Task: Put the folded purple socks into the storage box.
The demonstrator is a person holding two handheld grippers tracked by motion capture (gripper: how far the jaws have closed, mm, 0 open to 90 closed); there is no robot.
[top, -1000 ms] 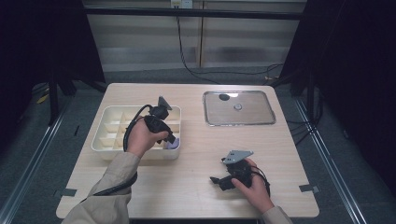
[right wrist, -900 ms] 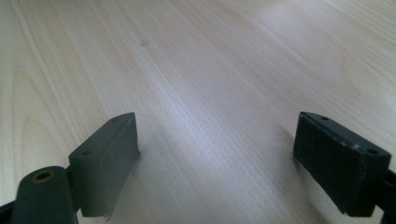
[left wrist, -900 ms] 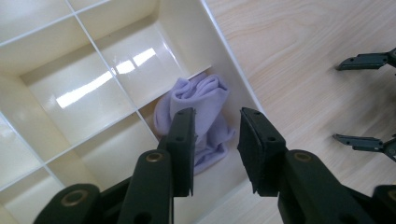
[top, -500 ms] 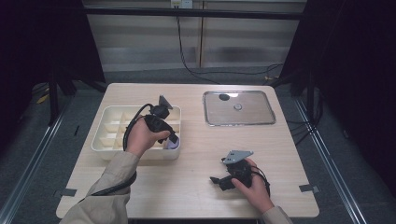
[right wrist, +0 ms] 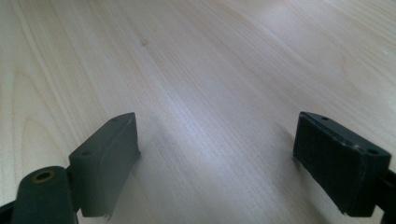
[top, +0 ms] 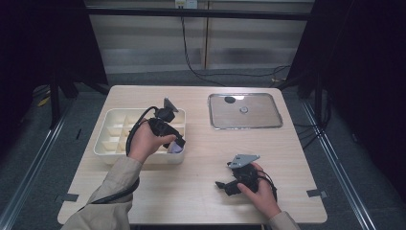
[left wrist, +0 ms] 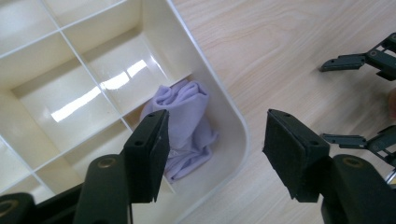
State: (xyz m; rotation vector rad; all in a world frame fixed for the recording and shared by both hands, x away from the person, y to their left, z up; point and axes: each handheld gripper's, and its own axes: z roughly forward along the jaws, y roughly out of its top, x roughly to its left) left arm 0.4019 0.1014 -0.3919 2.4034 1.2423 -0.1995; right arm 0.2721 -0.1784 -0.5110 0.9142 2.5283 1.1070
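A crumpled purple cloth (left wrist: 187, 119) lies in the front right corner compartment of the cream divided tray (top: 109, 145). My left gripper (left wrist: 215, 140) hovers just above that corner (top: 178, 142). Its jaws have just been opening and stand apart, one over the cloth and one over the tray's rim, with neither pad pressing on it. My right gripper (top: 221, 184) rests low over the bare wooden table at the front right. It is open with nothing between its pads (right wrist: 109, 149). The left gripper view also shows the right gripper (left wrist: 336, 100) at its right edge.
A flat metal tray (top: 212, 115) sits at the back right with a small dark piece (top: 230, 100) and a small round piece (top: 243, 109) on it. The cream tray's other compartments look bare. Dark floor and cables surround the table.
Both hands stay where they were. The purple cloth lies in the same tray corner under the left gripper.
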